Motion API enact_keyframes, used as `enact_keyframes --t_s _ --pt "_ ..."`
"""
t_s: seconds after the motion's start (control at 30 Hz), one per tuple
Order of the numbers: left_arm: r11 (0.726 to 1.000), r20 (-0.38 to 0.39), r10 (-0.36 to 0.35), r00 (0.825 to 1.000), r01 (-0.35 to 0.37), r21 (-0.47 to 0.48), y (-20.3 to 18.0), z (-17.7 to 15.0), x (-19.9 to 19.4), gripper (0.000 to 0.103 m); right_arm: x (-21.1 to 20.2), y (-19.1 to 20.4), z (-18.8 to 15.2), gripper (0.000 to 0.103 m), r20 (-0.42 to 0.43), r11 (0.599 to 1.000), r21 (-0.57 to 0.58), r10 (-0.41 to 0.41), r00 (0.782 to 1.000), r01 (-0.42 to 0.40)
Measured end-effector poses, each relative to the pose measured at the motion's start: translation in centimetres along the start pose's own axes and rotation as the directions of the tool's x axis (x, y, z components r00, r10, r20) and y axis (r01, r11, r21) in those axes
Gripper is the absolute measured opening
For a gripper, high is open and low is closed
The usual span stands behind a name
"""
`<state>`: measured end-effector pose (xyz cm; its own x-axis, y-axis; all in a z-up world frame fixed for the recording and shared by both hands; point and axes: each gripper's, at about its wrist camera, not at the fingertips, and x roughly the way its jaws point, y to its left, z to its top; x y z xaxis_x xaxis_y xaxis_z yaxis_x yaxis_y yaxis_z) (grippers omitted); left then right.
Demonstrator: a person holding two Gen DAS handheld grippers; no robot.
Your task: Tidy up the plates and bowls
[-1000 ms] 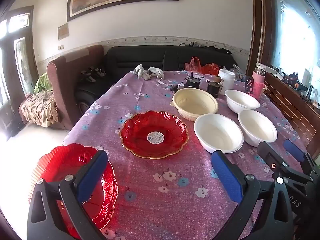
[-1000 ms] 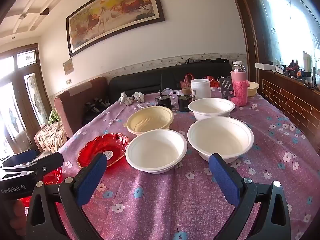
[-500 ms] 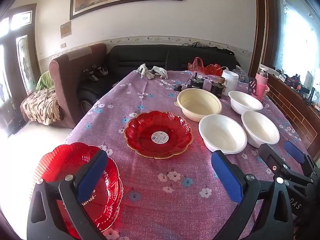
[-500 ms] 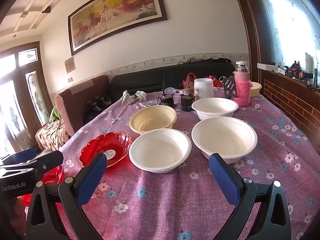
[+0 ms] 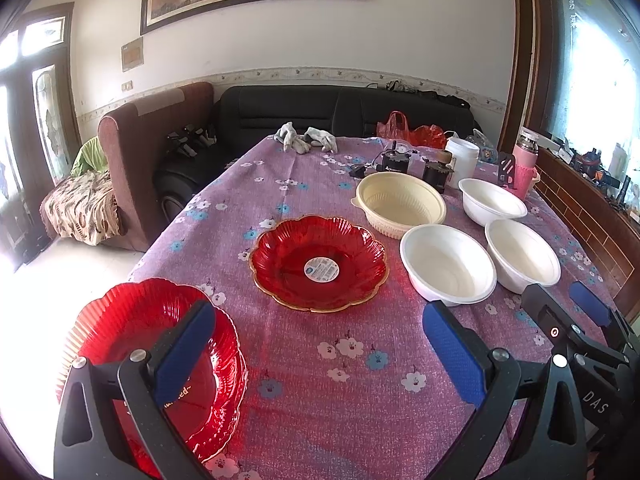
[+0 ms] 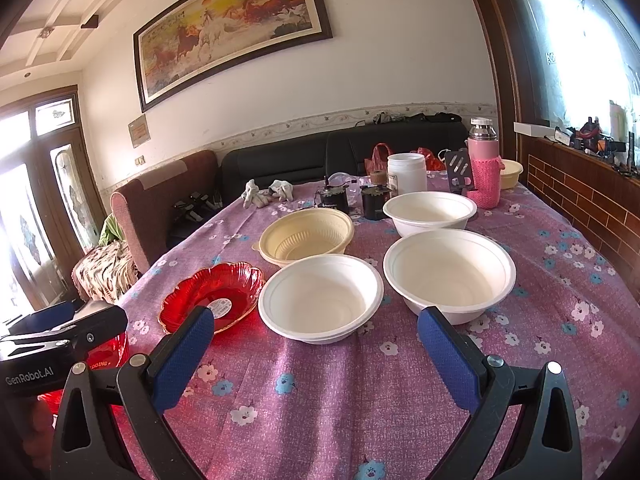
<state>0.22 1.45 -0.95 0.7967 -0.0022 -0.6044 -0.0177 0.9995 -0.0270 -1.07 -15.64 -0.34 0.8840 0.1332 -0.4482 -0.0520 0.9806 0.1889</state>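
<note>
- My left hand-held gripper hovers low over the near edge of the counter, which is covered in a purple flowered cloth. Its jaws stand wide apart and hold nothing.
- My right hand-held gripper is likewise spread wide and empty, hanging just short of the white bowls.
- A stack of red ribbed plastic plates sits at the near left corner of the counter, partly behind my left gripper's left finger. I judge it holds at least two plates; the exact count cannot be told.
- One red scalloped plastic plate with a round label at its centre lies alone mid-counter, well apart from the stack. I judge it still needs to be stacked.
- The nearest white foam bowl looks doubled at the rim, so one bowl may already be nested in another; I cannot confirm it.
- A second white foam bowl sits just beside it to the right, and a third white foam bowl sits beyond that one. Both stand singly.
- A cream ribbed plastic bowl stands behind the nearest white bowl, separate from the rest.
- Assessment: plate stacking is begun but incomplete, with one plate outstanding. The bowls are largely unsorted. Roughly the first half of the task is done at best.
</note>
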Motion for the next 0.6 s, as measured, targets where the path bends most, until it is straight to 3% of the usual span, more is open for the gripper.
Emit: enact_keyframes --t_s 0.6 --pt "1.000 -0.026 0.003 1.000 -0.004 -0.027 0.73 -0.44 0.77 0.103 -0.11 0.34 -0.09 0.102 -0.005 1.000 -0.001 0.009 1.000 -0.009"
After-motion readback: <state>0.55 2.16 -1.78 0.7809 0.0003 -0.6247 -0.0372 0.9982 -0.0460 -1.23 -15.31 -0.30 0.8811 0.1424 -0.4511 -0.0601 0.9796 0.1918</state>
